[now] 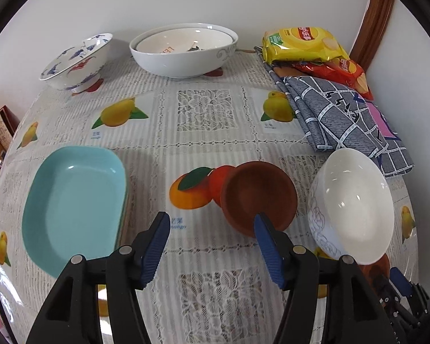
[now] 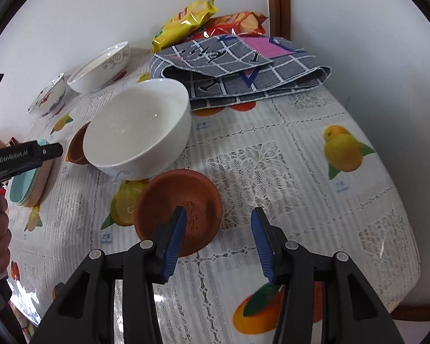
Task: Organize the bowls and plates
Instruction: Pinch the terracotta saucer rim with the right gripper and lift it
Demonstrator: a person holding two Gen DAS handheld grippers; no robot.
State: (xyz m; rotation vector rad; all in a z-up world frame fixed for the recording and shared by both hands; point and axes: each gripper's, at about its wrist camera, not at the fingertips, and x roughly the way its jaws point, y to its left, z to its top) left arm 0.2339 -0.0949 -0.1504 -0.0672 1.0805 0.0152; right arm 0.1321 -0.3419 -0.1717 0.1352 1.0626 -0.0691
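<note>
My left gripper (image 1: 212, 223) is open and empty over the tablecloth; its right finger overlaps the near rim of a small brown clay bowl (image 1: 261, 195). A white bowl (image 1: 355, 203) stands right of it. A teal rectangular dish (image 1: 74, 200) lies to the left. At the back stand a blue-patterned bowl (image 1: 77, 63) and a large white bowl (image 1: 183, 48) with a smaller one nested inside. My right gripper (image 2: 218, 223) is open and empty; its left finger overlaps a brown clay saucer (image 2: 177, 206), just in front of the white bowl (image 2: 137, 132). The other brown bowl (image 2: 77, 146) shows behind it.
A folded grey checked cloth (image 1: 338, 117) and snack bags (image 1: 304, 43) lie at the back right by the wall. The cloth also shows in the right wrist view (image 2: 238, 71). The table edge (image 2: 410, 272) curves close on the right. The left gripper's body (image 2: 20, 157) reaches in from the left.
</note>
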